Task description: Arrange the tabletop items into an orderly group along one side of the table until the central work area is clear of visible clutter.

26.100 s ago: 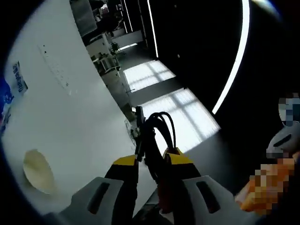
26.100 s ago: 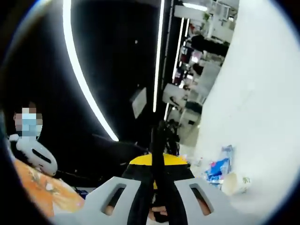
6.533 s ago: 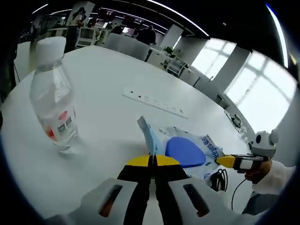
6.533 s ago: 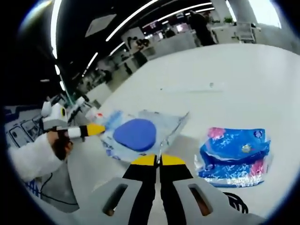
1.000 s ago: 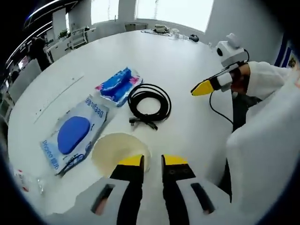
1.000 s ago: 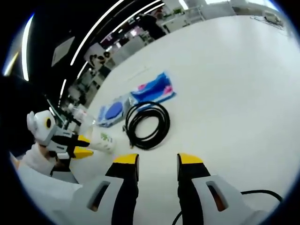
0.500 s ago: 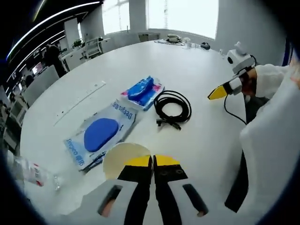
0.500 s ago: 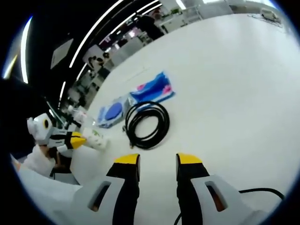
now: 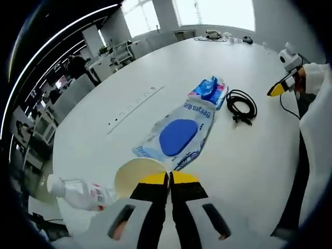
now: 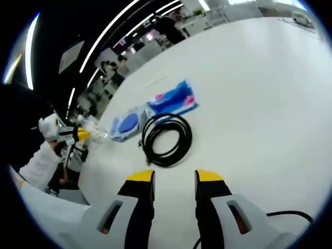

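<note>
My left gripper (image 9: 169, 179) is shut on the rim of a cream paper cup (image 9: 136, 175), held over the near edge of the white table (image 9: 249, 155). A clear water bottle (image 9: 78, 193) lies on its side just left of the cup. Beyond them lie a clear package with a blue pad (image 9: 179, 136), a blue wipes pack (image 9: 210, 89) and a coiled black cable (image 9: 241, 105). My right gripper (image 10: 174, 179) stands open above bare table, short of the cable (image 10: 167, 139). The wipes pack (image 10: 174, 102), the pad package (image 10: 124, 123) and the left gripper (image 10: 78, 135) lie further off.
A white power strip (image 9: 136, 109) lies across the table behind the pad package. A white sleeve (image 9: 314, 119) and the right gripper (image 9: 277, 89) stand at the table's right edge. Chairs and desks surround the table. A thin black wire (image 10: 280, 213) runs by my right jaw.
My left gripper, shut on the cup, has carried it back and sideways, next to the lying bottle. The right gripper has stayed open and nearly still.
</note>
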A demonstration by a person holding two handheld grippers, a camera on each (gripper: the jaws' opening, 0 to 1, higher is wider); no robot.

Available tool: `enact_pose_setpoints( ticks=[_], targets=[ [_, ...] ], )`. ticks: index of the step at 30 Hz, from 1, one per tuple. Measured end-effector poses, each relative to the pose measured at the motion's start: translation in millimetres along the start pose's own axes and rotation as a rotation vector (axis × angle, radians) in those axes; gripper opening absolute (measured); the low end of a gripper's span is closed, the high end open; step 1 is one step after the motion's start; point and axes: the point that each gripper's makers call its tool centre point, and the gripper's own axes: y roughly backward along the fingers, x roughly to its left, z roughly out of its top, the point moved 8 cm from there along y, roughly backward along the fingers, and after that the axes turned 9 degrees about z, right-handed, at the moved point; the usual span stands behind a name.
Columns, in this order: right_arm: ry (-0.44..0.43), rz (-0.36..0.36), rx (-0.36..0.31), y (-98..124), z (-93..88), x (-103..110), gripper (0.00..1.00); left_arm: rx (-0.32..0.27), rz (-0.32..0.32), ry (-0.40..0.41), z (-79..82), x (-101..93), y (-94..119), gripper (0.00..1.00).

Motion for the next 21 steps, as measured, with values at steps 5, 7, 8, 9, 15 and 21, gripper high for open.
enact_pose_setpoints(
  ticks=[5,7,8,9,15,21],
  targets=[
    [-0.006,-0.008,0.001,1.7,-0.6,-1.0,0.28,0.010,0.018,-0.008,-0.8,20.5,-11.3,0.00],
    [-0.011,-0.014,0.002,1.9,-1.1,-1.1,0.28,0.022,0.027,-0.017,-1.6,27.7,-15.7,0.00],
    [-0.014,-0.017,0.002,2.0,-1.1,-1.3,0.28,0.022,0.026,-0.015,0.2,28.3,-15.1,0.00],
    [-0.016,-0.018,0.002,2.0,-1.1,-1.5,0.28,0.023,0.020,-0.007,0.9,30.5,-18.0,0.00],
    [-0.019,-0.022,0.009,-0.8,2.7,-0.2,0.28,0.044,-0.017,-0.008,4.3,36.1,-33.5,0.00],
    [-0.020,-0.020,0.013,-3.2,3.4,-0.7,0.28,0.056,-0.051,0.004,4.5,31.4,-41.4,0.00]
  ],
)
